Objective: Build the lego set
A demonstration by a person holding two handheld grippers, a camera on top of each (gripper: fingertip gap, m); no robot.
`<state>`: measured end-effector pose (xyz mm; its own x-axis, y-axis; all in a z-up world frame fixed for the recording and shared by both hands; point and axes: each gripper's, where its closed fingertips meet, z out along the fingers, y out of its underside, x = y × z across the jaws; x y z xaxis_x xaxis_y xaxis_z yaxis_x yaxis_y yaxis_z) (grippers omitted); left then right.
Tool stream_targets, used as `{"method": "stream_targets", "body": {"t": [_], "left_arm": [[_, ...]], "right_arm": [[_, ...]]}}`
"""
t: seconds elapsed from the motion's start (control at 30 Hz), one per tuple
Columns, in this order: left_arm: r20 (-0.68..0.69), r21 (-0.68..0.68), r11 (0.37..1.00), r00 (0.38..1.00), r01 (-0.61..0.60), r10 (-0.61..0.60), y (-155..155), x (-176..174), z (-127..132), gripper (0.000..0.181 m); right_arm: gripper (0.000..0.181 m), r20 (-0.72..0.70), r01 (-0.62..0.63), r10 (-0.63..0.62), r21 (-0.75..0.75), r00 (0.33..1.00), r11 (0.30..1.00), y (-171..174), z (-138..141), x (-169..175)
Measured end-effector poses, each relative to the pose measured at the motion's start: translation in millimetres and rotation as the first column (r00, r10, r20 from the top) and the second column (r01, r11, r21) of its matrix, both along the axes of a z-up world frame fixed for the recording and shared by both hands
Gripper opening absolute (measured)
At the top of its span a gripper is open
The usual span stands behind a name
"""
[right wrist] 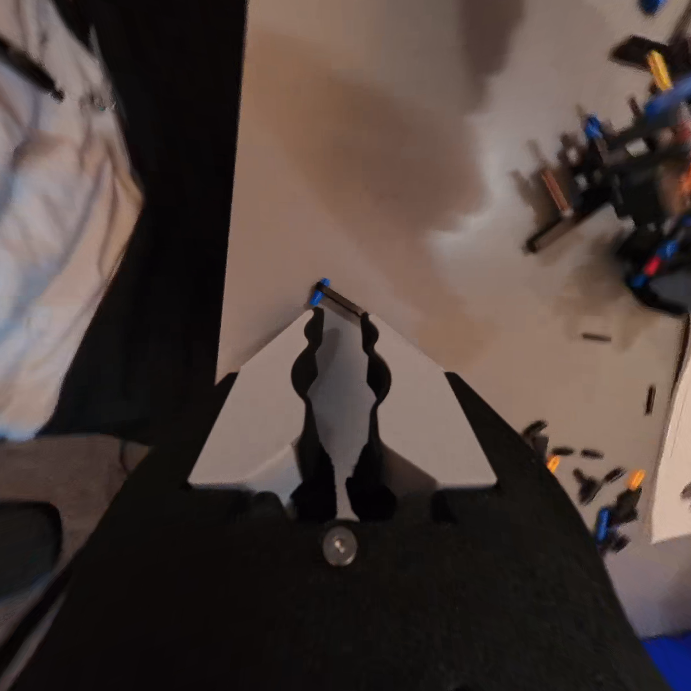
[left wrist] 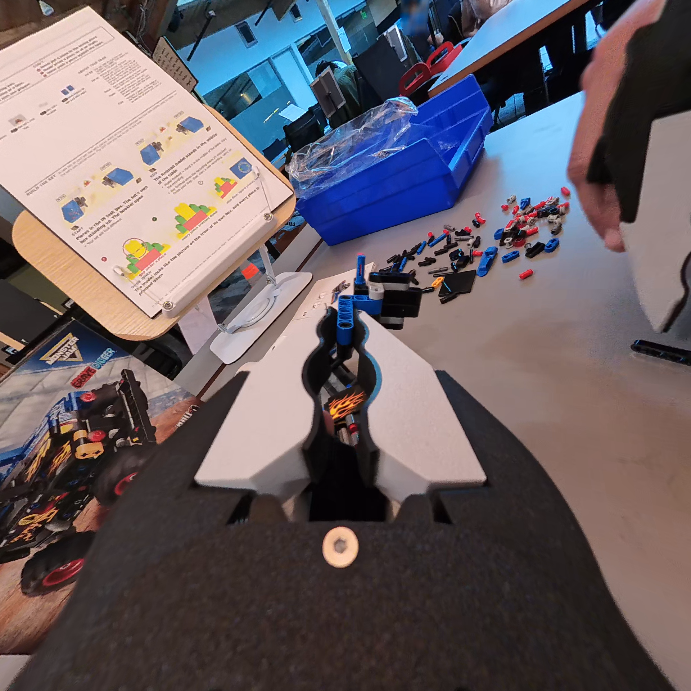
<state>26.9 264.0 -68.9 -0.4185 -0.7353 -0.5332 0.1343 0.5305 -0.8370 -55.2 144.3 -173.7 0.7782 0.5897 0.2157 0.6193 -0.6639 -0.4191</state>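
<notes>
My left gripper [left wrist: 346, 331] is shut on the half-built black and blue model [left wrist: 389, 295]. A blue beam and a flame-printed panel [left wrist: 346, 405] of the model show between the fingers. The model is held just above the table. My right gripper [right wrist: 340, 314] is shut on a thin black beam [right wrist: 342, 301] with a blue pin [right wrist: 317, 294] at its left end, held crosswise at the fingertips above the table. This view is blurred. The model also shows in the right wrist view [right wrist: 632, 194] at the right edge. Loose red, blue and black pieces [left wrist: 523, 232] lie spread on the grey table [left wrist: 523, 411].
A blue bin [left wrist: 448, 149] with a clear plastic bag [left wrist: 359, 138] stands at the back. A printed sheet on a wooden stand [left wrist: 123, 149] stands at the left, with the set's box [left wrist: 74, 448] below it. A gloved hand [left wrist: 598, 187] holds the white right gripper body at the right edge. More small pieces [right wrist: 598, 486] lie at the right.
</notes>
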Motion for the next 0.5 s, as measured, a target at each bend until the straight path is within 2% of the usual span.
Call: {"method": "stream_targets", "body": {"t": [0.03,0.13,0.2,0.4,0.5], "left_arm": [[0.001,0.003,1.000,1.000,0.001,-0.001,0,0,0,0.006],[0.002,0.012,1.000,1.000,-0.004,0.004,1,1,-1,0.006],[-0.002,0.015,1.000,1.000,-0.007,0.007,2,2,-2,0.006],[-0.021,0.008,1.000,1.000,-0.006,0.006,5,4,-5,0.006],[-0.027,-0.004,1.000,1.000,-0.003,0.003,7,5,-4,0.005]], "right_arm": [[0.019,0.012,-0.077,0.078,-0.027,0.997,0.997,2,-1,-1],[0.016,0.063,-0.296,0.303,-0.101,0.951,0.950,5,-2,-4],[0.016,0.104,-0.392,0.411,-0.166,0.906,0.905,7,-3,-3],[0.013,0.056,-0.490,0.527,-0.296,0.848,0.820,4,-13,0],[0.002,0.080,-0.510,0.549,-0.283,0.832,0.812,6,-16,-2]]}}
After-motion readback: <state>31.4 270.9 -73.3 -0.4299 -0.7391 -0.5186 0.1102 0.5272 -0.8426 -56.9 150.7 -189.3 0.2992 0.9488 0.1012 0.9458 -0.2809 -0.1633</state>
